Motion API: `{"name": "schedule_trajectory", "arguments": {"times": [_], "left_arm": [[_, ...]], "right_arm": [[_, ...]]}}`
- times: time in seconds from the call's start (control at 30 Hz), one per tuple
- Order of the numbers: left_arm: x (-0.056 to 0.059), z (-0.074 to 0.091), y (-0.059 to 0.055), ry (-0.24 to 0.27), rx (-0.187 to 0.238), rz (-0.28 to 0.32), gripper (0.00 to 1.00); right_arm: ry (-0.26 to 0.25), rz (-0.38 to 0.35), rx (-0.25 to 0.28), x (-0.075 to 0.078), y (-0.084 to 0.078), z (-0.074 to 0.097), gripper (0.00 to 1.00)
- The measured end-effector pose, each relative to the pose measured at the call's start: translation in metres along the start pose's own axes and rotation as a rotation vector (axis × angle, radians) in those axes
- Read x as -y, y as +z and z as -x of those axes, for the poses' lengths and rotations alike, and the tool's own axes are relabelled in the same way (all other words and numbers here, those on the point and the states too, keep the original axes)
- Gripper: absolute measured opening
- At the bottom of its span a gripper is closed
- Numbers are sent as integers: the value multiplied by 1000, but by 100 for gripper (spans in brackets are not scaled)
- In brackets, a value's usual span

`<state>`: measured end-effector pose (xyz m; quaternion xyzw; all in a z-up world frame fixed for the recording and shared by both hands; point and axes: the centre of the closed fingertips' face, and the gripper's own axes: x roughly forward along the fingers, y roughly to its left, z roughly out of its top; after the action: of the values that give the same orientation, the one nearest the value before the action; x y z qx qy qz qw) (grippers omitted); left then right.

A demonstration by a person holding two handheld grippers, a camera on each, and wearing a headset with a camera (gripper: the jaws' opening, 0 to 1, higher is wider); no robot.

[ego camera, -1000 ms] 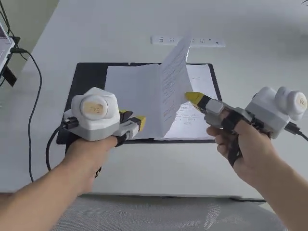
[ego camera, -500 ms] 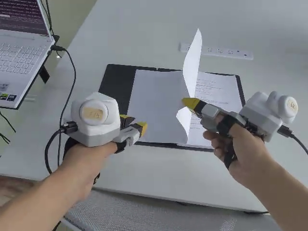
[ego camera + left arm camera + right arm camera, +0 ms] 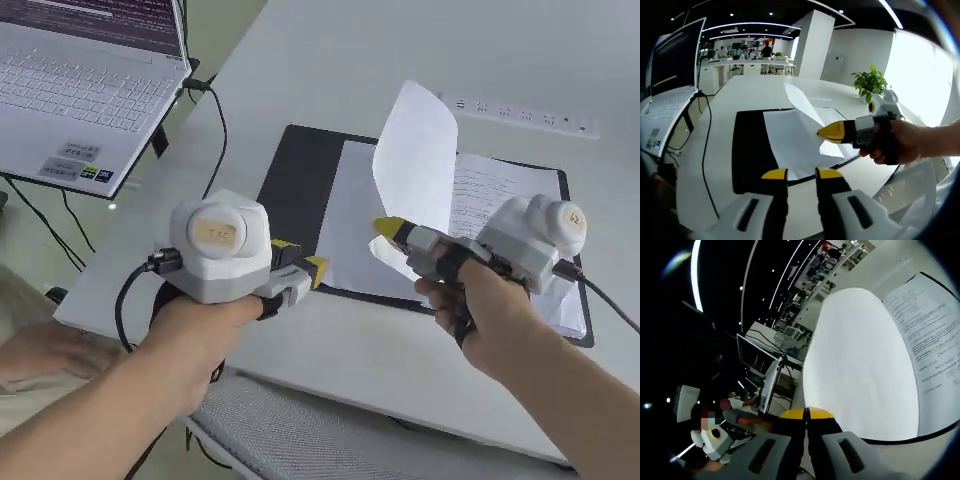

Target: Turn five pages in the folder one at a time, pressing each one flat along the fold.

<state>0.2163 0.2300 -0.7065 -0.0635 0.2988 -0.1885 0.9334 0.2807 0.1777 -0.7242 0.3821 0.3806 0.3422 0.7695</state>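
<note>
The right gripper has its yellow-tipped fingers shut tight on the near edge of one page, which it holds up off the folder. The page stands almost upright over the fold, bowed, with its top corner curling toward the far edge of the counter. Its long axis runs away from the person, the same way as the fold.

To land, the page has to travel left from the fingers, onto the blank sheet already lying on the left half. The left gripper hovers at the folder's near edge, left of the fold and just beside the landing spot. Its fingers stand a little apart with nothing between them. It looks the nearer one for pressing along the fold, once the page is down.

The page is thin white paper, blank on the side facing left, limp enough to sag and flap. The folder's cover is matte black and lies flat. On the right half lies a printed sheet. The counter is smooth and pale.
</note>
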Motion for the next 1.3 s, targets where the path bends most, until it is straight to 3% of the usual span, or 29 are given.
{"name": "schedule_trajectory", "arguments": {"times": [0.33,0.7,0.87,1.03,1.2,1.3], "left_arm": [[-17,6,-7,18,-9,31,19],[-36,2,-20,32,-33,62,19],[-36,-4,-24,28,-48,65,19],[-35,-8,-25,29,-54,61,19],[-35,-14,-27,29,-69,51,19],[-35,-22,-32,25,-77,39,18]], "right_arm": [[-64,-2,-122,33,-35,-43,0],[-107,-5,-190,55,-55,-52,0],[-87,-22,-222,51,-64,-55,8],[-79,-19,-230,49,-70,-56,5],[-67,-42,-222,47,-72,-52,6],[-48,-64,-202,44,-65,-47,8]]}}
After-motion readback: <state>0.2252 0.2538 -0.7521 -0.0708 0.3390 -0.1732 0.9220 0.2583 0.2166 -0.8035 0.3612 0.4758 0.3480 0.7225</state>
